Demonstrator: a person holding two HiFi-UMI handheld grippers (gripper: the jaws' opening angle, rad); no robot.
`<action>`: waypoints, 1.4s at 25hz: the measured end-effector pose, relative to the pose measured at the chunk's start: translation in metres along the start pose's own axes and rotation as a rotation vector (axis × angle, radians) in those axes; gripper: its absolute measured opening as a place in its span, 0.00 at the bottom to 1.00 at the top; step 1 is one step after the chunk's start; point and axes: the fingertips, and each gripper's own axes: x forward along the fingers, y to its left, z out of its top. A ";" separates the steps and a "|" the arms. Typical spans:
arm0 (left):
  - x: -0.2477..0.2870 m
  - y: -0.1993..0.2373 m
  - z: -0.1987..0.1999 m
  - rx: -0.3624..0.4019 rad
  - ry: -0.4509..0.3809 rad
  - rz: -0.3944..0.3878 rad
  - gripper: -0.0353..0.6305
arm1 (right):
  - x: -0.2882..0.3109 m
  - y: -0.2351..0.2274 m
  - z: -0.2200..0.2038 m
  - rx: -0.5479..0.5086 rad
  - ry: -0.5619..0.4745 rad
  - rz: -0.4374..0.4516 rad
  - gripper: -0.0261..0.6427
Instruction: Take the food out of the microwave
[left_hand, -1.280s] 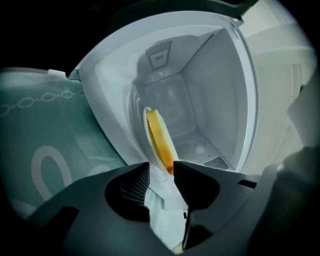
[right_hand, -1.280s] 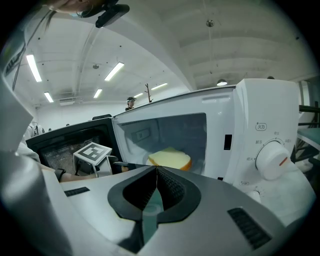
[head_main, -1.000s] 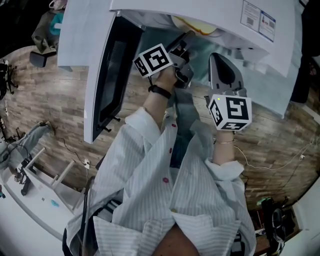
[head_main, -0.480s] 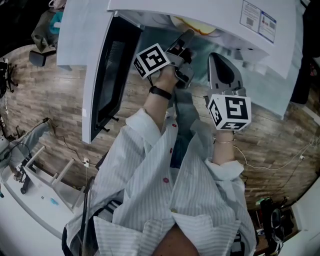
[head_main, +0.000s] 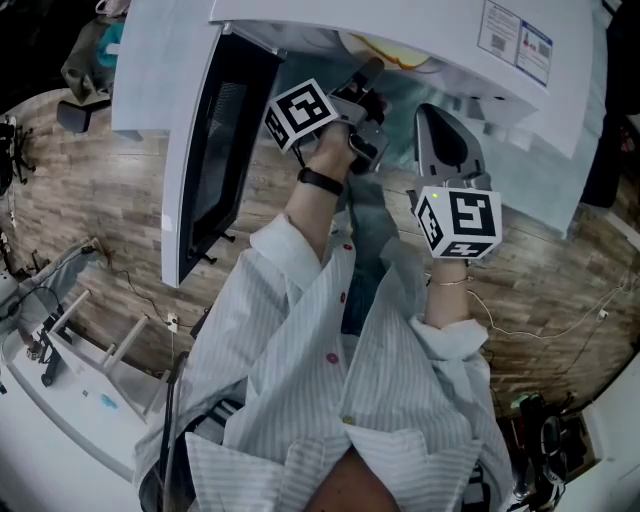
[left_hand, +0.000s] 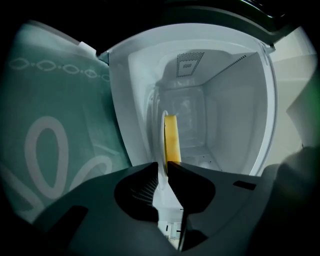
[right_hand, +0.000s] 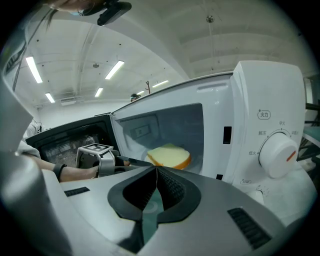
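Observation:
A slice of yellow-crusted bread (right_hand: 169, 156) lies on a white plate inside the open white microwave (right_hand: 265, 100). In the left gripper view the plate's rim (left_hand: 161, 145) runs edge-on between the jaws, with the bread (left_hand: 172, 142) just behind it. My left gripper (left_hand: 163, 167) reaches into the oven mouth (head_main: 372, 68), and its jaws are closing with the pads on the plate's rim. My right gripper (right_hand: 156, 167) hangs in front of the microwave (head_main: 440, 115), shut and empty.
The microwave door (head_main: 215, 150) stands swung open to the left. A control dial (right_hand: 277, 155) is on the right of the oven's front. A teal patterned cloth (left_hand: 50, 140) covers the table under the oven. Wooden floor and a white rack (head_main: 90, 360) lie below left.
The left gripper has rolled a little at the oven mouth. The right gripper has stayed where it was.

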 end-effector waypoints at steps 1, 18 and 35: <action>0.000 0.000 0.000 -0.005 -0.003 -0.001 0.15 | 0.000 -0.001 -0.001 0.000 0.003 0.000 0.08; -0.004 -0.002 0.000 -0.084 -0.036 -0.016 0.08 | -0.002 0.000 -0.005 0.003 0.011 0.003 0.08; -0.012 -0.001 -0.002 -0.105 -0.048 -0.008 0.07 | -0.003 0.001 -0.004 0.000 0.013 -0.007 0.08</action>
